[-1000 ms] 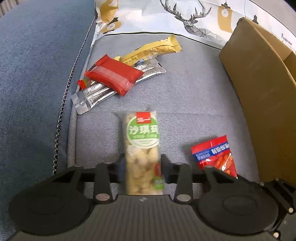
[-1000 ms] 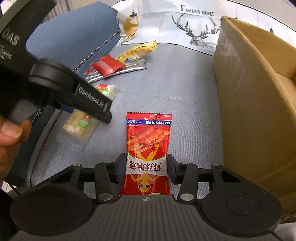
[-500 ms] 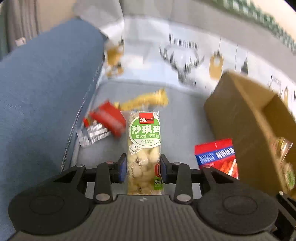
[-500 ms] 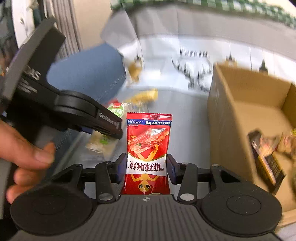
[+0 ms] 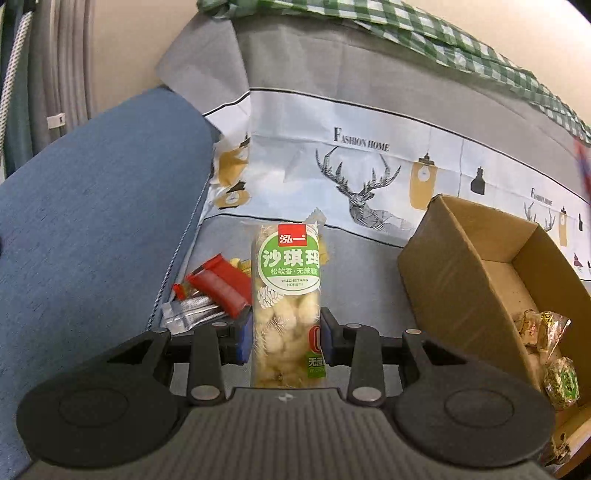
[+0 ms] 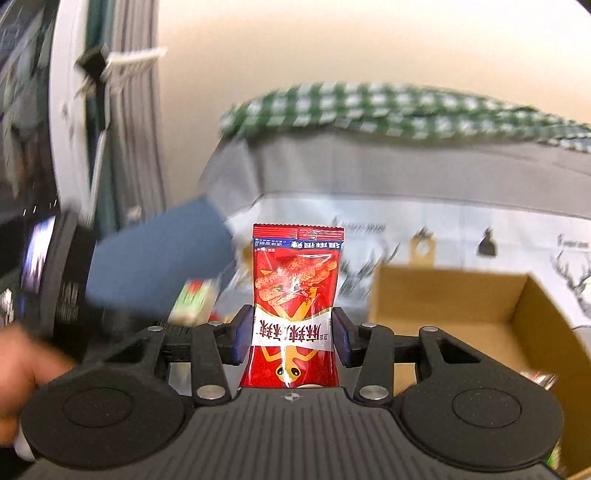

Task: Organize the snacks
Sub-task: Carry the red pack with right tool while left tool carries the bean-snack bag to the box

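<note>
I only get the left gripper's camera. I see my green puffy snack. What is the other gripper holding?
Observer: The right gripper is shut on a red snack packet.
Operator: Is it up in the air?
Observer: Yes, the packet sticks up above the sofa, nothing under it.
Operator: Is the box near it?
Observer: The cardboard box sits open just to its right, beyond the fingers.

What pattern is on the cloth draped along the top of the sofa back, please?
A green-and-white check; the cloth shows sharpest in the left wrist view.
</note>
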### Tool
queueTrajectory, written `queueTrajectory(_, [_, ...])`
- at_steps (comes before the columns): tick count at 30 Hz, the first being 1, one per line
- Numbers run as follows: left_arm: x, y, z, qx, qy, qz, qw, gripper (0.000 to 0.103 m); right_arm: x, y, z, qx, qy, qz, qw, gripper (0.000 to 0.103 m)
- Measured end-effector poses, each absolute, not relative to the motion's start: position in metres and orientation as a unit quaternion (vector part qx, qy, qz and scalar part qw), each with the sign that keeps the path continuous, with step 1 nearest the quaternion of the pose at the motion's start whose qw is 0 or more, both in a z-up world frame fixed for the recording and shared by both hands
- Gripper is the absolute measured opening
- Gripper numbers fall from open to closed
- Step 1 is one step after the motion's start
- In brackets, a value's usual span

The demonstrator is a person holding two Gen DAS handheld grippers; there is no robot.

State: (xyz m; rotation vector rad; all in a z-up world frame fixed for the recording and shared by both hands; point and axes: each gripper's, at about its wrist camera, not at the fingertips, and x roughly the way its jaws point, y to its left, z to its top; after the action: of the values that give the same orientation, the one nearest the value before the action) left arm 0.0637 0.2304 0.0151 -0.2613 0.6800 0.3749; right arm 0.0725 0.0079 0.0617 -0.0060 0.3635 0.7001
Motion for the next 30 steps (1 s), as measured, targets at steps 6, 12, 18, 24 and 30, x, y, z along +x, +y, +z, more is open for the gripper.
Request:
queueTrajectory(6, [0.072, 0.220, 0.017, -0.116, 0.322, 0.171, 0.924, 0.039, 0.115, -0.041, 0.093, 0.004, 0.136, 0.316, 0.939, 0.046])
queueTrajectory(12, [0.083, 0.201, 0.018, -0.095, 0.316, 0.152, 0.932, 0.039, 0.156, -0.096, 0.071, 0.009, 0.135, 0.239, 0.961, 0.046])
queueTrajectory(18, [0.095, 0.180, 0.022, -0.091, 0.298, 0.136, 0.941, 0.039, 0.180, -0.126, 0.039, 0.056, 0.202, 0.205, 0.956, 0.046])
queueTrajectory(24, [0.108, 0.150, 0.030, -0.076, 0.268, 0.117, 0.953, 0.039, 0.181, -0.134, 0.034, 0.039, 0.196, 0.197, 0.960, 0.046])
queueTrajectory(30, [0.117, 0.117, 0.038, -0.070, 0.227, 0.083, 0.968, 0.039, 0.178, -0.142, 0.029, 0.027, 0.197, 0.192, 0.961, 0.046])
